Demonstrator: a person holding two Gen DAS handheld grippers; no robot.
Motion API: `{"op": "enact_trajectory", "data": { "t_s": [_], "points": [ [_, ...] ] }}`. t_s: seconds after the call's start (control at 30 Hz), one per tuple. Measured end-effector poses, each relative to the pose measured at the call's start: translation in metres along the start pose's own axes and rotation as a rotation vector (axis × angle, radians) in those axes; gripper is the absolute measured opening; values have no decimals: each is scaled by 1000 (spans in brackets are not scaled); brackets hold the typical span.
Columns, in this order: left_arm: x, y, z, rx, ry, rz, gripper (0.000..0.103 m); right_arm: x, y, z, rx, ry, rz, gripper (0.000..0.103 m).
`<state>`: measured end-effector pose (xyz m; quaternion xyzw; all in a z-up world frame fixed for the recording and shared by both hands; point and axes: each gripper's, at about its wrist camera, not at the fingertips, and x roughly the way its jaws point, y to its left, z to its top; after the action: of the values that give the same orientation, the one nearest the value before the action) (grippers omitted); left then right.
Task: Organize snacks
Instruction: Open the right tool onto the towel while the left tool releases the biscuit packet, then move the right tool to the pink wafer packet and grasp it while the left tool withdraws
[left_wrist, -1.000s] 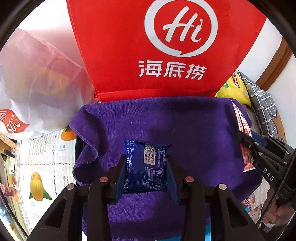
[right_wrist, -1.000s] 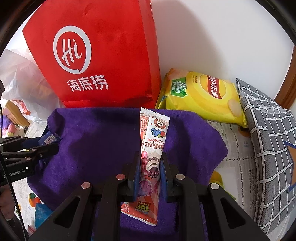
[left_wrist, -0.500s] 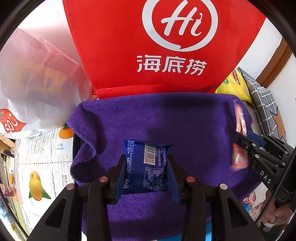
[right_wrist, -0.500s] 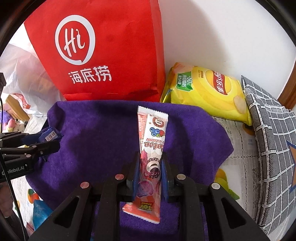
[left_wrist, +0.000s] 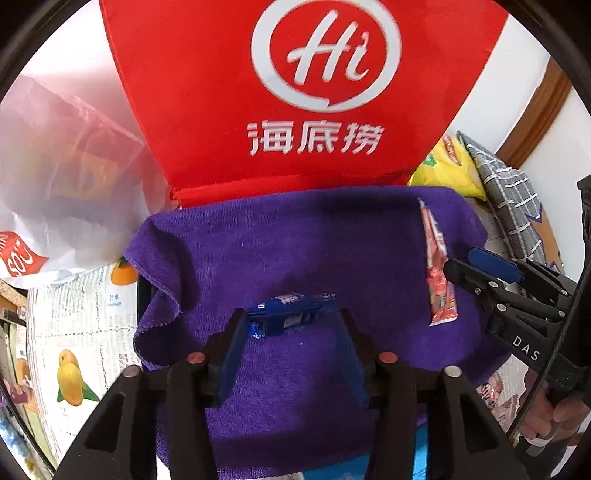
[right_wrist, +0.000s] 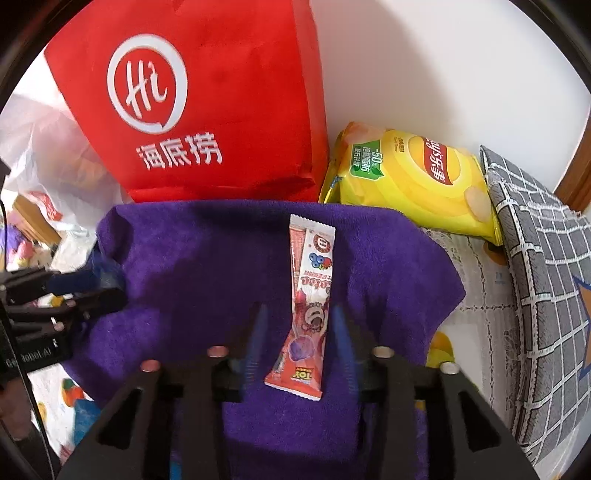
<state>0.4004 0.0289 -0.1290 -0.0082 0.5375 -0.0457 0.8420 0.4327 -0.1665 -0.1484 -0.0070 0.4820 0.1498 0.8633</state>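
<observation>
Left gripper (left_wrist: 290, 328): jaws opening, pads clear of the blue packet (left_wrist: 290, 319), which lies tipped on the purple towel (left_wrist: 295, 240) between the fingertips. The packet's left end sits close to the left pad; the right pad stands apart from it. Nothing is gripped.

Right gripper (right_wrist: 299, 328): jaws opening, blue pads blurred. The pink stick packet (right_wrist: 308, 306) lies flat on the towel (right_wrist: 207, 258) between the fingers, lengthwise along them, with a gap on each side. Its near end reaches back toward the gripper body; its far end points at the red bag (right_wrist: 207, 103). Not gripped.

In the left view the pink stick packet (left_wrist: 436, 273) lies at the towel's right side, with the right gripper (left_wrist: 465, 266) just beside it and a person's hand (left_wrist: 554, 410) on its handle at lower right. In the right view the left gripper (right_wrist: 96, 288) reaches in over the towel's left edge, blurred.

Surroundings: the red bag (left_wrist: 295, 92) with a white "Hi" logo stands upright behind the towel, touching its far edge. A yellow crisp bag (right_wrist: 413, 181) lies to the right of the red bag, against the white wall. A grey checked cushion (right_wrist: 543, 258) is at far right. A white plastic bag (left_wrist: 59, 177) is at left. A fruit-printed cloth (left_wrist: 74, 332) lies under the towel.
</observation>
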Motion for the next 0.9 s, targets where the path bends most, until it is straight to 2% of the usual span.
{"op": "enact_trajectory", "data": {
  "t_s": [0.1, 0.17, 0.23, 0.37, 0.43, 0.53, 0.6, 0.7, 0.9],
  "points": [
    [-13, 0, 0, 4, -34, -12, 57, -10, -1, 2, 17, -16, 1, 48],
    [-22, 1, -1, 5, -55, -17, 61, -19, 0, 3, 21, -34, -12, 59],
    [-31, 3, -1, 5, -75, -24, 63, -31, 1, 4, 27, -61, -27, 65],
    [-50, 2, -2, 16, -113, -19, 64, -58, 1, 6, 99, -111, -7, 77],
    [-65, 5, -5, 10, -151, -17, 65, -68, 5, 4, 99, -122, -8, 79],
    [-82, 7, -6, 0, -183, -20, 70, -89, 10, -2, 75, -144, -84, 82],
    [-92, 5, -7, 2, -197, -3, 70, -105, 11, -9, 80, -166, -137, 87],
    [-111, 1, -12, 8, -246, 29, 72, -130, 7, -26, 82, -221, -158, 87],
    [-143, 4, -39, -55, -286, -19, 73, -176, 5, -59, 61, -304, -240, 87]
  ]
}}
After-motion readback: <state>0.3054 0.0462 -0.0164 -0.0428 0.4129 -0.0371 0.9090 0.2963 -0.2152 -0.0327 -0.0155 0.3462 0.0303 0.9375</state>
